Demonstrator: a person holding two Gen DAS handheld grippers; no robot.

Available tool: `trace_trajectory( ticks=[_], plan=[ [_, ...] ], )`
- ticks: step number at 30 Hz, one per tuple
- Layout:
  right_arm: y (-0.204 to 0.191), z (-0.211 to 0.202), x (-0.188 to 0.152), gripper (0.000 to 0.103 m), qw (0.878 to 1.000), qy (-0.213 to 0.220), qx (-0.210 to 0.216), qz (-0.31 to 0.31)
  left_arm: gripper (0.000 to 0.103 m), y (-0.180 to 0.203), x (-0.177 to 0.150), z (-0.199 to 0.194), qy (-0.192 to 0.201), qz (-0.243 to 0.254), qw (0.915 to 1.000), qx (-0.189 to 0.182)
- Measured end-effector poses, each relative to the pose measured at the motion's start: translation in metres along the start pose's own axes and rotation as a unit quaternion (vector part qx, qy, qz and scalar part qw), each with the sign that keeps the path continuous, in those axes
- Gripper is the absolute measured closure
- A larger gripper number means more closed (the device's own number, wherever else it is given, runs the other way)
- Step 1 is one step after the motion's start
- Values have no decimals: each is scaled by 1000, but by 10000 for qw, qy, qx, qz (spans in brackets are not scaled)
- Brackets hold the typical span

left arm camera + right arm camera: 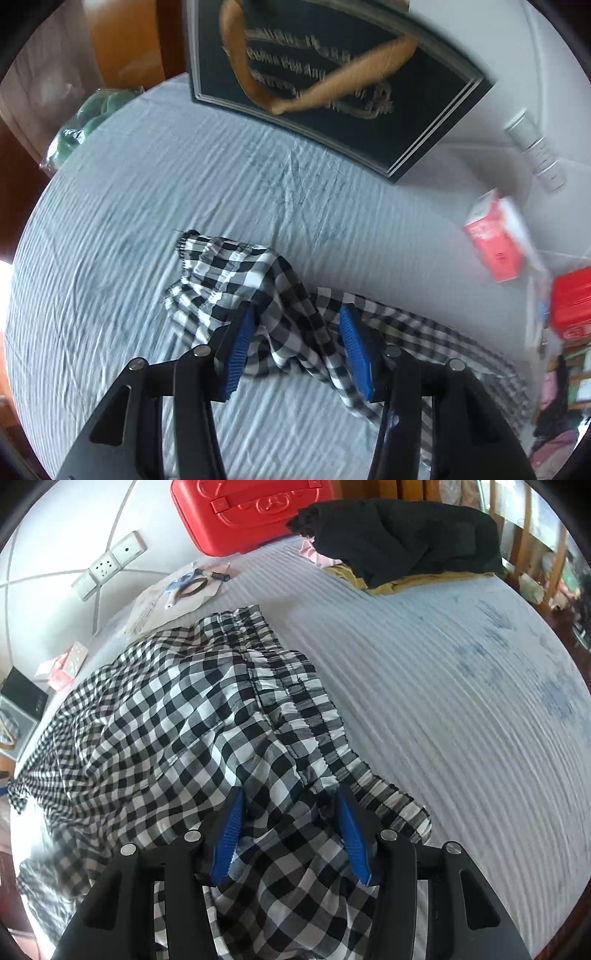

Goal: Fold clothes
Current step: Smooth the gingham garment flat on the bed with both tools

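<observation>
Our left gripper point(297, 314) hangs with its blue pads spread apart over a bunched part of the checked garment point(258, 295), the cloth lying between the jaws but not pinched; our right gripper point(288, 801) is likewise wide apart, straddling the gathered waistband point(295, 701) of the same garment point(166, 720). The garment lies crumpled on the bed point(461, 709), its elastic edge toward the right in the right wrist view and its legs trailing off to the left. We judge the step in hand to be taking hold for a first fold, and to do it well we should each close on a single clean edge, not on a wad of layers, then draw the cloth taut and flat before folding. The bed's pale ribbed sheet point(147, 206) is soft and will drag with the fabric, so we should lift rather than slide. Farther off lie a stack of dark and mustard clothes point(406, 542), a red case point(251, 513) and a dark framed board point(332, 85) against the white wall point(498, 55).
</observation>
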State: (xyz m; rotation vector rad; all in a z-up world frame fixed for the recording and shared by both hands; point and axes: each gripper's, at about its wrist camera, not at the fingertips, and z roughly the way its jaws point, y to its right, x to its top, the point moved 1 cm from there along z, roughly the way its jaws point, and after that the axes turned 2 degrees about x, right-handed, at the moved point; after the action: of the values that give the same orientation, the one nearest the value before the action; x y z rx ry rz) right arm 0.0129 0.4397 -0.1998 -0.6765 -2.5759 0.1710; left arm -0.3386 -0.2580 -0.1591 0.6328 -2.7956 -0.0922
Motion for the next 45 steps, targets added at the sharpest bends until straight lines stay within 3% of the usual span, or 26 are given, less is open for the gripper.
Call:
trace_trajectory(
  ticks=[1, 3, 4, 5, 7, 9, 10, 13, 17, 18, 21, 22, 23, 29, 34, 36, 38, 40, 45],
  plan=[
    [1, 1, 1, 54, 10000, -1, 4, 4, 102, 4, 1, 4, -62, 151, 9996, 251],
    [2, 0, 8, 75, 9999, -8, -122, -27, 102, 5, 0, -12, 120, 368, 9985, 399],
    [4, -6, 8, 96, 10000, 36, -77, 10, 102, 2, -3, -28, 308, 447, 9978, 382],
    [5, -12, 8, 96, 10000, 81, -26, 50, 102, -4, -10, -48, 514, 489, 9968, 358],
    [6, -30, 7, 96, 9997, 230, 40, 67, 102, -26, -32, -90, 820, 465, 9952, 250],
    [8, -49, 2, 96, 9994, 334, 106, 82, 102, -55, -62, -107, 865, 363, 9956, 12],
    [10, -56, -1, 96, 9993, 327, 160, 125, 100, -69, -78, -108, 784, 330, 9963, -94],
    [17, -61, -8, 94, 9996, 180, 107, 164, 89, -101, -113, -78, 45, 384, 9993, -24],
    [25, -59, -15, 93, 9994, -55, -2, 342, 87, -113, -116, -70, 110, 174, 9998, 11],
    [25, -59, -15, 92, 9992, -63, 61, 402, 81, -115, -116, -69, 155, 119, 9998, 5],
    [26, -58, -14, 78, 9988, -87, 41, 485, 46, -108, -110, -66, 271, 219, 9993, 125],
    [29, -58, -15, 74, 9982, -107, 46, 595, 43, -105, -108, -63, 314, 289, 9987, 274],
    [33, -58, -17, 67, 9974, -128, 51, 708, 43, -104, -107, -59, 302, 328, 9983, 370],
    [52, -50, -19, 50, 9923, -275, -97, 1206, 43, -99, -122, -52, 284, 580, 9957, 658],
    [51, -28, -13, 50, 9913, -331, -406, 1210, 43, -118, -170, -58, 221, 517, 9940, 943],
    [49, -22, -13, 52, 9917, -330, -329, 1197, 43, -129, -193, -60, 210, 397, 9937, 1026],
    [49, -16, -18, 68, 9912, -390, -257, 1237, 43, -139, -212, -56, 135, 199, 9950, 968],
    [51, -13, -23, 72, 9906, -361, -231, 1301, 43, -146, -230, -49, 46, 16, 9962, 871],
    [54, -16, -28, 73, 9920, -228, -105, 1240, 40, -137, -260, -30, 111, 176, 9939, 1086]
  ],
)
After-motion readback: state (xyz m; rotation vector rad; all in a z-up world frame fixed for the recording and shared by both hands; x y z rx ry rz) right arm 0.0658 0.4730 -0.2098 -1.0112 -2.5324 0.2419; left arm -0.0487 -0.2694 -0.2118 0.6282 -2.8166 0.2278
